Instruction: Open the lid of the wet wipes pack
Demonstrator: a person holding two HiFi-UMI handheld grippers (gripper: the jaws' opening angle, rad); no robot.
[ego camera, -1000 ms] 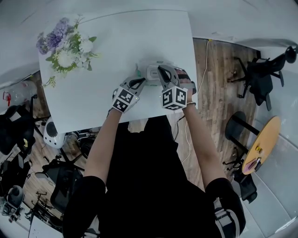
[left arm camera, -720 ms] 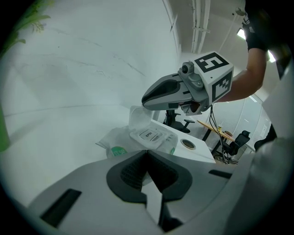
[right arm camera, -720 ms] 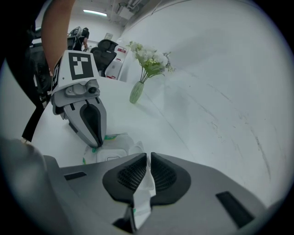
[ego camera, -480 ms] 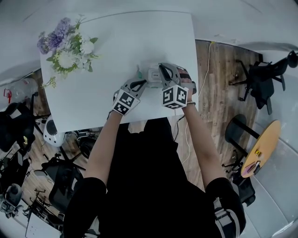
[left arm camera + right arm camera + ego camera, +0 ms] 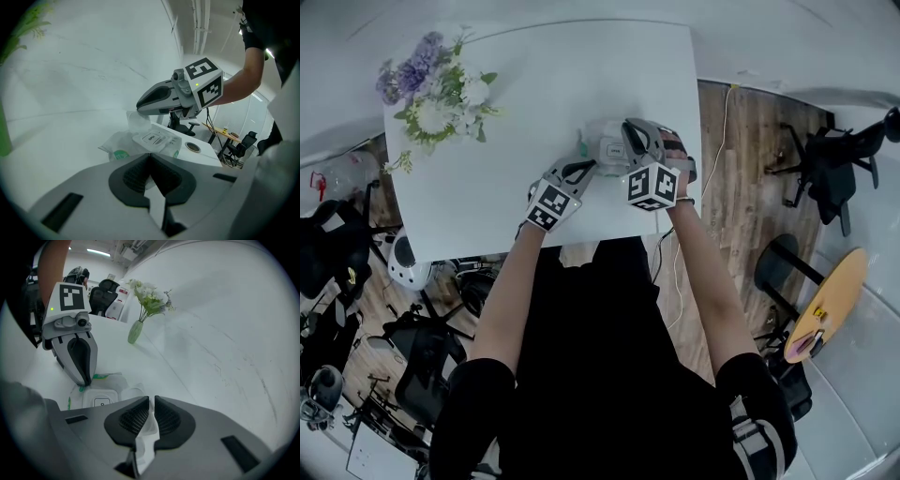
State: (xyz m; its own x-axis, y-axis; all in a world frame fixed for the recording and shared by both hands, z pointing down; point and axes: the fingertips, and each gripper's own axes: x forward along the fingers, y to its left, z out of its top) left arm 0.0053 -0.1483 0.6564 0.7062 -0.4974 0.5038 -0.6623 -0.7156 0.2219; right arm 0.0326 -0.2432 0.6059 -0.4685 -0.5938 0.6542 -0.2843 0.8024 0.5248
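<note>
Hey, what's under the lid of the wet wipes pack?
Not visible: the white lid lies flat on the wet wipes pack, covering whatever is beneath. Left gripper pinches the pack's edge; right gripper pinches a thin white flap beside the lid.

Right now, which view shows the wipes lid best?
The left gripper view: the lid lies in full sight, its printed label facing the camera. The right gripper view shows only part of it, low and left; the head view shows it too small for detail.

Black short sleeves (image 5: 478, 384); grey left gripper (image 5: 150, 157), right gripper (image 5: 151, 401); black-white marker cubes (image 5: 548, 204).
</note>
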